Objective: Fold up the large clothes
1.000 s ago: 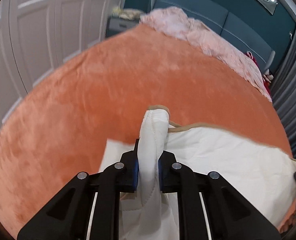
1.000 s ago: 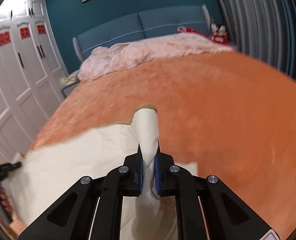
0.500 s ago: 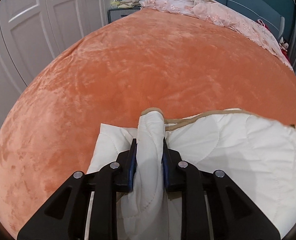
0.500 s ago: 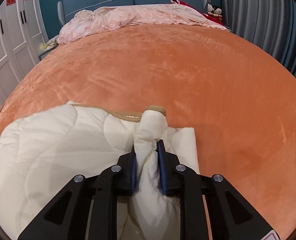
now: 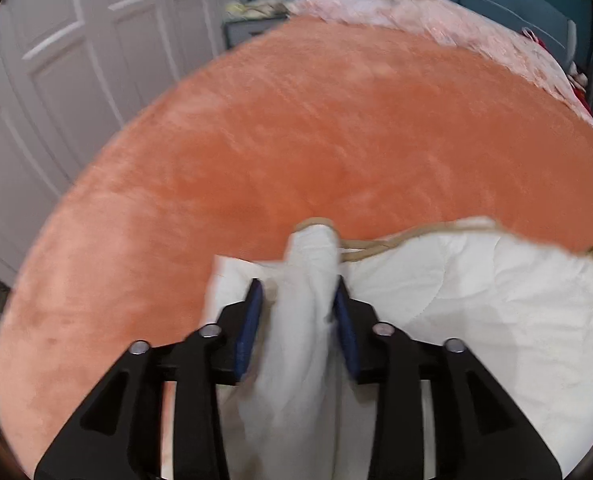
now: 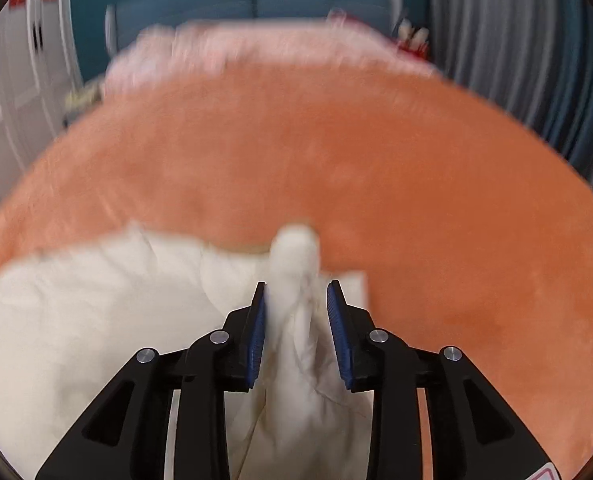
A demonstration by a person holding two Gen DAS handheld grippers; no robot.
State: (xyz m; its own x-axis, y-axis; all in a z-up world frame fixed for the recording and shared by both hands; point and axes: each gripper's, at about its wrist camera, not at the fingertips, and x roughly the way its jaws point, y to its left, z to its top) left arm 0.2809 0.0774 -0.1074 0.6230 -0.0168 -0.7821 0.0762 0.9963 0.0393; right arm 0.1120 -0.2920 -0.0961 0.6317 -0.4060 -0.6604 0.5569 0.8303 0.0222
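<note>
A cream quilted garment [image 5: 476, 320] with a tan trim lies folded on the orange bed cover [image 5: 316, 140]. My left gripper [image 5: 298, 300] has opened; a bunched corner of the garment still stands between its blue pads [image 5: 248, 328], loose. In the right wrist view the same garment [image 6: 96, 320] spreads to the left. My right gripper [image 6: 296, 304] is also open, with the other bunched corner standing between its pads [image 6: 338, 328]. The right wrist view is motion-blurred.
A pink blanket [image 5: 416, 12] lies crumpled along the far end of the bed by the blue headboard [image 6: 256, 0]. White wardrobe doors [image 5: 76, 60] stand on the left. Grey curtains [image 6: 516, 60] hang on the right.
Both grippers lowered the garment corners onto the bed, then their jaws spread apart and let go of the fabric. Both views have tilted up slightly.
</note>
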